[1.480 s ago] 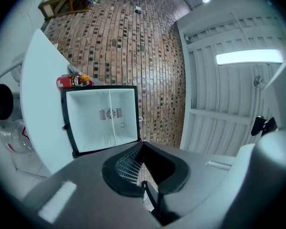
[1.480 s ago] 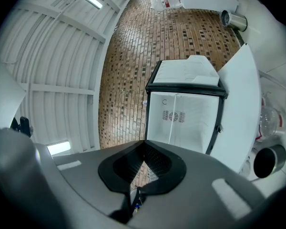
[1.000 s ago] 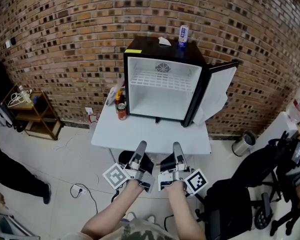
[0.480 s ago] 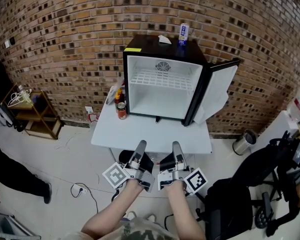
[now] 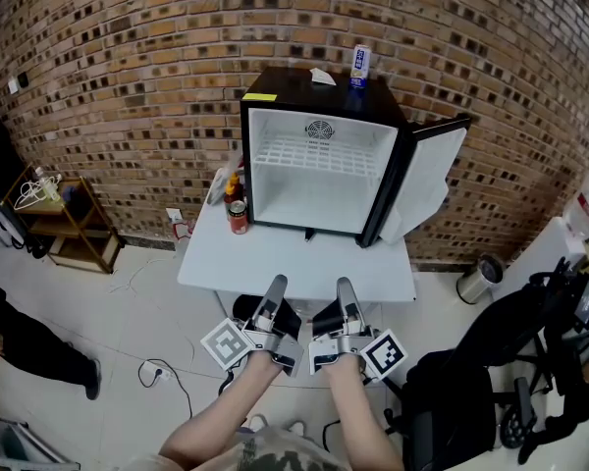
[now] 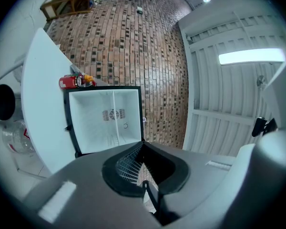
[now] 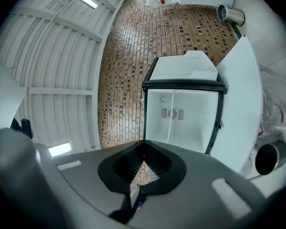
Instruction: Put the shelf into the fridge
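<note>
A small black fridge (image 5: 319, 165) stands open on a white table (image 5: 294, 258), its door (image 5: 427, 180) swung out to the right. A white wire shelf (image 5: 319, 155) lies level inside it, across the upper part. Both grippers hover side by side in front of the table's near edge, pointing at the fridge. The left gripper (image 5: 278, 285) and the right gripper (image 5: 343, 285) are both shut and hold nothing. In the left gripper view the fridge (image 6: 105, 118) sits beyond the jaws' tip (image 6: 143, 144). The right gripper view also shows the fridge (image 7: 181, 113) past its tip (image 7: 144, 142).
A red can (image 5: 239, 217) and bottles (image 5: 236, 186) stand on the table left of the fridge. On top of the fridge are a blue can (image 5: 360, 67) and a paper scrap (image 5: 322, 79). A wooden rack (image 5: 64, 219) is at left; a steel bin (image 5: 476, 281) and a black chair (image 5: 471, 381) are at right.
</note>
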`<state>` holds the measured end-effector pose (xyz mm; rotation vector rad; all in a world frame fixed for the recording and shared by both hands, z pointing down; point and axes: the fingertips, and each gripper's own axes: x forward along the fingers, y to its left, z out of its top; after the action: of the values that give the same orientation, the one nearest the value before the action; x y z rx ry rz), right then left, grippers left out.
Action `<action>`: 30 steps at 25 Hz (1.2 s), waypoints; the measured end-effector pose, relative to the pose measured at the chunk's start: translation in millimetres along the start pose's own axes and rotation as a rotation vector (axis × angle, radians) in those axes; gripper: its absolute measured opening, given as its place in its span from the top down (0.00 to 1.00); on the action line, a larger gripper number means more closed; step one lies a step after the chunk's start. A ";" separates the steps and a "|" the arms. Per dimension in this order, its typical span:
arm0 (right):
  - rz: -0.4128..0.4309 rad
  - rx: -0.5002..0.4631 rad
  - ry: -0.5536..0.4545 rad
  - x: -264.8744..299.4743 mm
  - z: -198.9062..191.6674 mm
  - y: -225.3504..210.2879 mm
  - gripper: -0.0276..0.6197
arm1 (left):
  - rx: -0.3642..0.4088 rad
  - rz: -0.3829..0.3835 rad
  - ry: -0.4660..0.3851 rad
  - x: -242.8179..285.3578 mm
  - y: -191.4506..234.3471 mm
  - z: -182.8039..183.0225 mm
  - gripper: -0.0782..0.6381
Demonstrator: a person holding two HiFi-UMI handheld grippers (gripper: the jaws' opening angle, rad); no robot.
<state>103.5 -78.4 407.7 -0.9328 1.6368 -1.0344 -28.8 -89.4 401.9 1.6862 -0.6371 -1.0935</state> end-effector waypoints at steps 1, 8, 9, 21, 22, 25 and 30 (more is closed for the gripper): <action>-0.001 -0.003 0.003 0.1 -0.5 0.1 0.96 | 0.001 0.000 0.000 0.2 -0.1 0.1 0.89; -0.006 0.007 -0.006 -0.8 0.5 -1.8 0.96 | 0.004 0.010 0.003 -0.7 2.0 -0.1 0.89; -0.006 0.006 -0.004 -1.0 0.2 -1.9 0.96 | 0.004 0.009 0.003 -0.9 2.1 -0.3 0.89; 0.000 -0.019 0.009 -2.2 -2.6 0.5 0.96 | 0.012 0.004 0.006 -1.9 2.0 -0.1 0.89; -0.001 -0.018 0.008 -2.2 -2.7 0.6 0.96 | 0.011 0.004 0.005 -2.0 1.7 0.1 0.89; -0.004 -0.015 0.003 -2.6 -2.9 0.5 0.96 | 0.005 0.006 0.005 -2.7 1.3 0.3 0.89; -0.003 -0.019 0.007 -2.5 -4.3 0.9 0.96 | 0.000 0.001 0.003 -3.3 0.3 1.0 0.89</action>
<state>99.9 -74.9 408.5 -0.9459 1.6538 -1.0265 -31.1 -87.3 403.3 1.6866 -0.6360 -1.0901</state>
